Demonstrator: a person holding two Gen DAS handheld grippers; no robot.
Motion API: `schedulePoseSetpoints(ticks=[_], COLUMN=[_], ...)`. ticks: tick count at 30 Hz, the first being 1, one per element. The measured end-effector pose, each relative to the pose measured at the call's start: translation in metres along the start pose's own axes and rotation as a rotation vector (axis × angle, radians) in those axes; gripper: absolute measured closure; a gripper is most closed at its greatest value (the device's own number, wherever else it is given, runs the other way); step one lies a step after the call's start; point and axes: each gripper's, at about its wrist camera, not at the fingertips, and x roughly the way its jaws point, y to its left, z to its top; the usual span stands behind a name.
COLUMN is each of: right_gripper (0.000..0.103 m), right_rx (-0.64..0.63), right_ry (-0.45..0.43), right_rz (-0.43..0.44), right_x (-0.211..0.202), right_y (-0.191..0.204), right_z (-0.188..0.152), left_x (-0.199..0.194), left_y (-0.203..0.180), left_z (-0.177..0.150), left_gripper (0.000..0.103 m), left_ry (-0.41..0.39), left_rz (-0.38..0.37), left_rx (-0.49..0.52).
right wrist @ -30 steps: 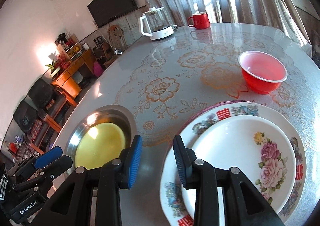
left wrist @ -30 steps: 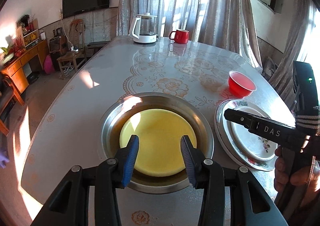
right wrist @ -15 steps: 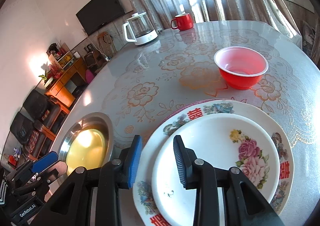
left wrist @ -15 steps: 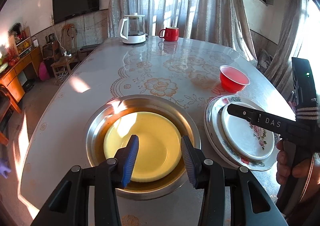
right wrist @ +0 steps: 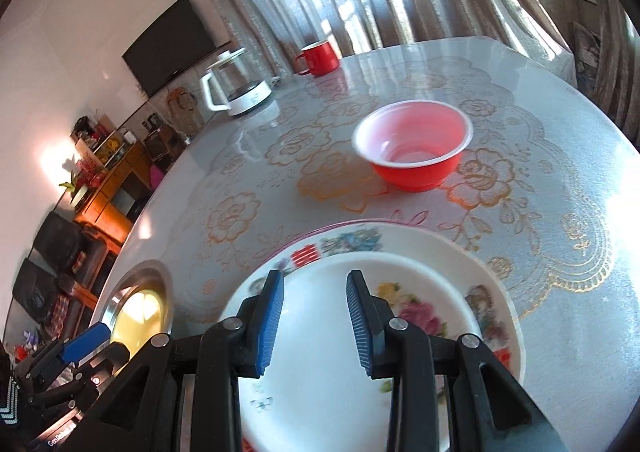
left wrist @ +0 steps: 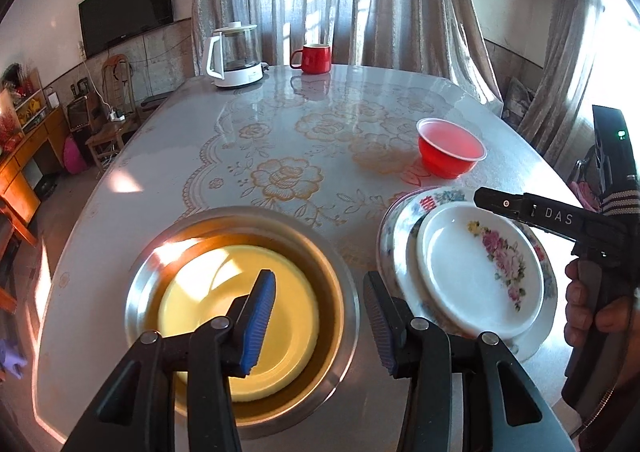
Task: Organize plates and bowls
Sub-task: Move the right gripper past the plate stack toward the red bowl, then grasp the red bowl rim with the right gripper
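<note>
Landmark: the round steel basin [left wrist: 240, 336], near the table's [left wrist: 320, 124] front edge.

In the basin lies the flat yellow plate [left wrist: 224, 316]. Your left gripper [left wrist: 320, 318] hangs above the basin's right rim, its jaws opening with nothing between them.

Right of the basin, just beside it, sits the large floral-rimmed plate [left wrist: 404, 228], and on it the smaller white plate with pink roses [left wrist: 472, 272]. Your right gripper [right wrist: 316, 316] hovers over this white plate, fingers parted and released, gripping nothing; your hand [left wrist: 592, 308] shows on its handle.

Beyond the plate stack, farther right from the basin, stands the red plastic bowl [right wrist: 414, 156], upright and apart from the plates.

Far across the table from the basin: a glass kettle [left wrist: 236, 56] and a red mug [left wrist: 314, 58].
</note>
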Motion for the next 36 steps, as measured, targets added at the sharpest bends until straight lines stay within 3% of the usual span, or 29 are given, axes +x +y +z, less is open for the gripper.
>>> schedulePoseSetpoints(ticks=[11, 27, 36], right_gripper=[0.071, 0.074, 0.087], right_rx=[0.145, 0.205, 0.189], right_ry=[-0.063, -0.028, 0.003], right_rz=[-0.068, -0.097, -0.082], right_x=[-0.002, 0.047, 0.067], right_y=[-0.065, -0.106, -0.114], right_z=[0.038, 0.09, 0.1], left_x=[0.042, 0.127, 0.184], left_y=[-0.036, -0.083, -0.11], left_z=[0.054, 0.128, 0.145], left_gripper=[0.055, 0.055, 0.058], left_ry=[0.038, 0.096, 0.181], left_rz=[-0.06, -0.196, -0.248], left_rx=[-0.016, -0.11, -0.116])
